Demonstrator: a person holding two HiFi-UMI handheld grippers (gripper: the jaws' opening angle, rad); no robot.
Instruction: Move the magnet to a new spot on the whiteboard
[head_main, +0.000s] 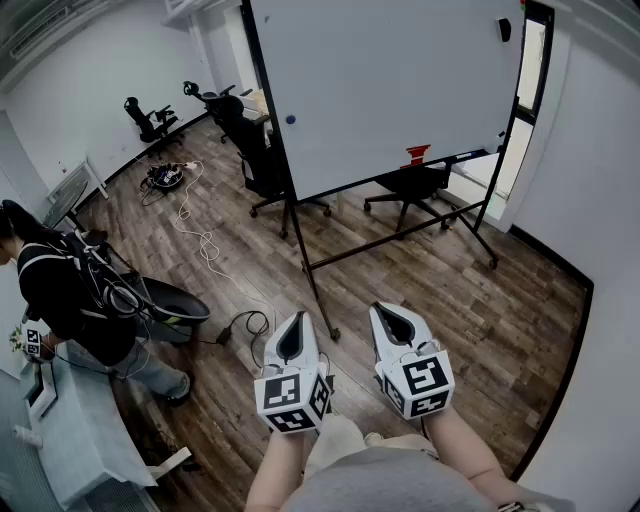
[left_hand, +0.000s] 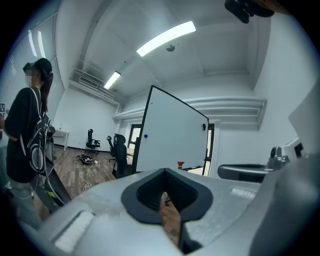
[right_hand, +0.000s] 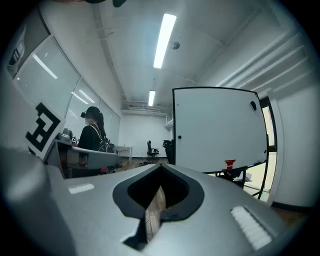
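Observation:
A white whiteboard (head_main: 400, 90) stands on a black wheeled frame ahead of me. A small blue round magnet (head_main: 290, 119) sticks near its left edge; it also shows as a dot in the left gripper view (left_hand: 145, 135) and the right gripper view (right_hand: 179, 137). My left gripper (head_main: 297, 318) and right gripper (head_main: 385, 310) are held low, close to my body and far from the board. Both point toward it with jaws together and nothing between them (left_hand: 167, 200) (right_hand: 157, 192).
A red object (head_main: 417, 154) sits on the board's tray and a black item (head_main: 504, 30) near its top right corner. The frame's legs (head_main: 320, 300) reach toward me. Office chairs (head_main: 250, 150) and cables (head_main: 200, 235) lie to the left. A person (head_main: 70, 290) stands by a desk (head_main: 70, 430).

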